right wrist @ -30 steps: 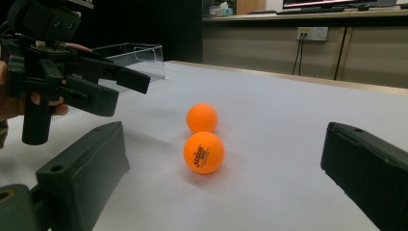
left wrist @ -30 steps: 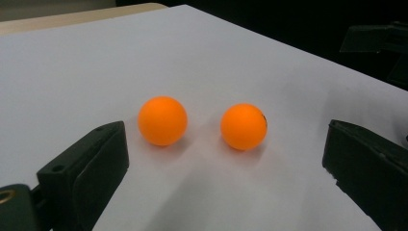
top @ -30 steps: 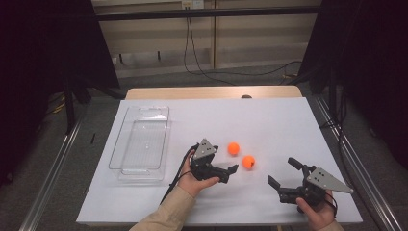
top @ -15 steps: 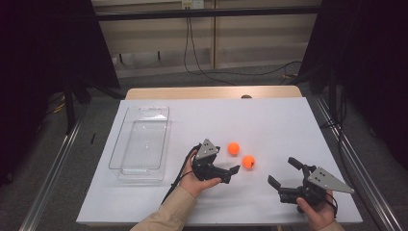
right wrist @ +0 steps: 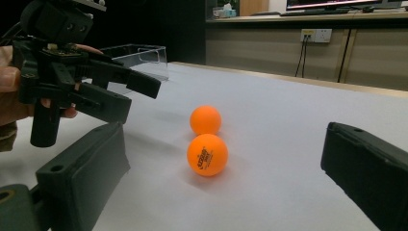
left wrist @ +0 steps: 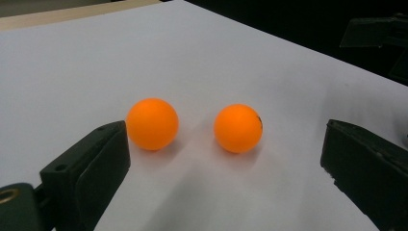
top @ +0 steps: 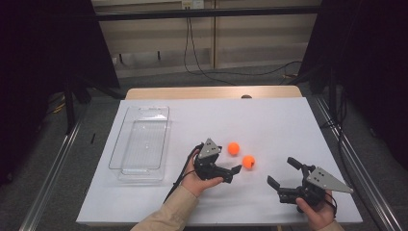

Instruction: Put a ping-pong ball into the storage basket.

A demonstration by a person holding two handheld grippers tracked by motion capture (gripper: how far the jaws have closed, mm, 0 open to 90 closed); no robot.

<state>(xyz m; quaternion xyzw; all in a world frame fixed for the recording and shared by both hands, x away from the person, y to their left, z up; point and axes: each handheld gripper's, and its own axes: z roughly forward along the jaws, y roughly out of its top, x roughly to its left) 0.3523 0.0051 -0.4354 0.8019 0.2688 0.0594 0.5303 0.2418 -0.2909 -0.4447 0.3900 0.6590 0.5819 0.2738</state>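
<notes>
From the high view, a white table point(top: 269, 125) carries two orange balls side by side near its middle, a farther ball point(top: 234, 148) and a nearer ball point(top: 248, 161), close together but not touching. The left gripper point(top: 230, 169) sits just beside them, held in a hand point(top: 197, 179) in a tan sleeve, its jaws spread wide and aimed toward the nearer ball without contact. The right gripper point(top: 284, 174) rests near the table's front edge, well apart from the balls, jaws also wide, holding nothing. A clear plastic tray point(top: 140, 167) lies at the left side of the table, with nothing visible inside it.

The left gripper view adds what the overhead angle cannot: both balls lie on the bare surface ahead of the two black jaws, one ball point(left wrist: 152, 123) just off the tip of the left-hand jaw, the other point(left wrist: 238, 128) nearer the centre of the gap. A small dark mark shows on the edge of that second ball. Neither ball touches a jaw.

The right gripper view looks along the table at low level. Here the balls line up one behind the other, the front ball point(right wrist: 207, 154) bearing dark printed lettering, the back one point(right wrist: 205, 120) plain. The left gripper point(right wrist: 139, 94) appears at the left, its jaws parted and short of both balls. The tray point(right wrist: 139, 54) stands behind it.
</notes>
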